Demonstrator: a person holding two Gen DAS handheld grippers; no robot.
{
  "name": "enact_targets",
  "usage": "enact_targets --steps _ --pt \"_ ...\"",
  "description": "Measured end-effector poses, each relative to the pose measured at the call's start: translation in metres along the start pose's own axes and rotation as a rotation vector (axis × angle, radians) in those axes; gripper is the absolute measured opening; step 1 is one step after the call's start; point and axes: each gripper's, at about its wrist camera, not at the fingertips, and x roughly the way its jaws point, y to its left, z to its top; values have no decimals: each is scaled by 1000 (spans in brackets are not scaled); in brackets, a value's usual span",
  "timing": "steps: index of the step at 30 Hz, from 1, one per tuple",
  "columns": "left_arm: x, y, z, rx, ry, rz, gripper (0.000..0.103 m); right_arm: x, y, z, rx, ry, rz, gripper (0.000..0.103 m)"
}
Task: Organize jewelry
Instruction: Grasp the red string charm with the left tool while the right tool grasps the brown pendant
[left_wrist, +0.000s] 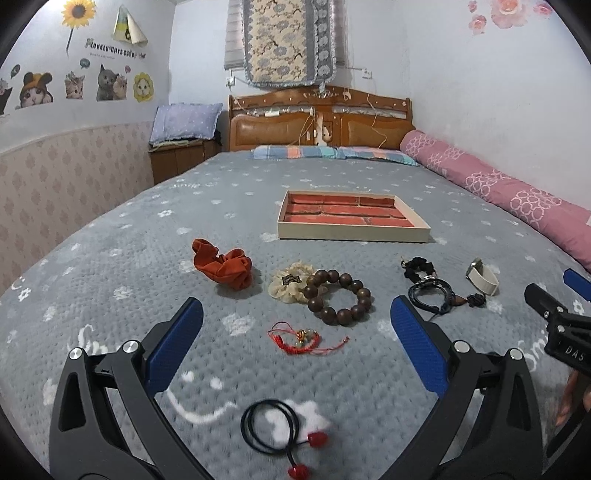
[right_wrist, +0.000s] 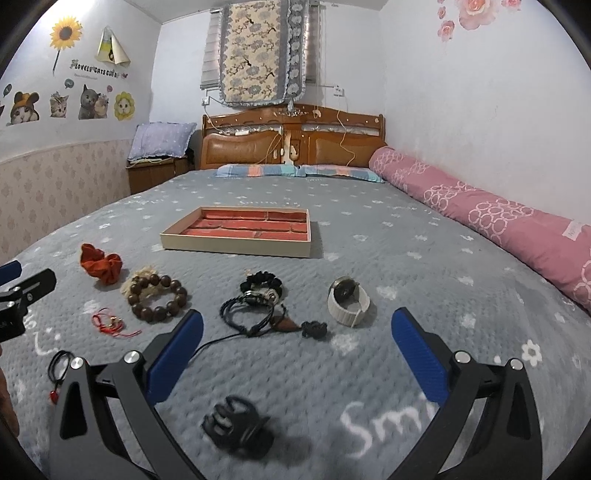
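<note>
A shallow tray (left_wrist: 352, 233) (right_wrist: 236, 248) with a red lining lies on the grey bedspread, with nothing in it. In front of it lie a rust scrunchie (left_wrist: 221, 266) (right_wrist: 101, 266), a cream scrunchie (left_wrist: 286, 286), a wooden bead bracelet (left_wrist: 339, 301) (right_wrist: 157, 298), a red cord bracelet (left_wrist: 301, 338) (right_wrist: 110, 323), black cords and a black scrunchie (left_wrist: 428, 286) (right_wrist: 255, 306), a watch with a white strap (left_wrist: 482, 276) (right_wrist: 349, 301), a black hair tie with red beads (left_wrist: 273, 428) and a black claw clip (right_wrist: 236, 428). My left gripper (left_wrist: 295, 343) and right gripper (right_wrist: 295, 350) are open and empty above them.
A pink bolster (right_wrist: 498, 218) lies along the right wall. Pillows (right_wrist: 295, 170) and a wooden headboard (right_wrist: 291, 140) are at the far end. A cabinet (left_wrist: 181, 158) with a cushion on top stands at the far left.
</note>
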Motion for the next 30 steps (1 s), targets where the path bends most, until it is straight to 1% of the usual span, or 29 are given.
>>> enact_targets --steps 4,9,11,13,17,19,23,25,27,30 --pt "21 4 6 1 49 -11 98 24 -4 2 -20 41 -9 99" --pt "46 8 11 8 117 -36 98 51 -11 -1 -15 95 -18 99" --pt "56 10 11 13 145 -43 98 64 -15 -1 4 125 -6 95" --pt "65 10 11 19 171 -45 98 75 -17 -1 17 157 3 85" --pt "86 13 7 29 231 -51 98 97 -19 -6 28 223 22 77" --pt "94 17 4 19 260 -68 98 107 -18 -10 30 258 30 69" --pt "108 22 -1 -2 302 -79 98 127 -20 -14 47 322 26 62" --pt "114 23 -4 -4 317 -82 97 136 -21 -14 52 346 23 56" --pt "118 23 -7 -4 328 -83 97 142 -21 -15 54 362 22 53" --pt "125 24 -10 -3 347 -86 90 150 -21 -17 57 385 15 49"
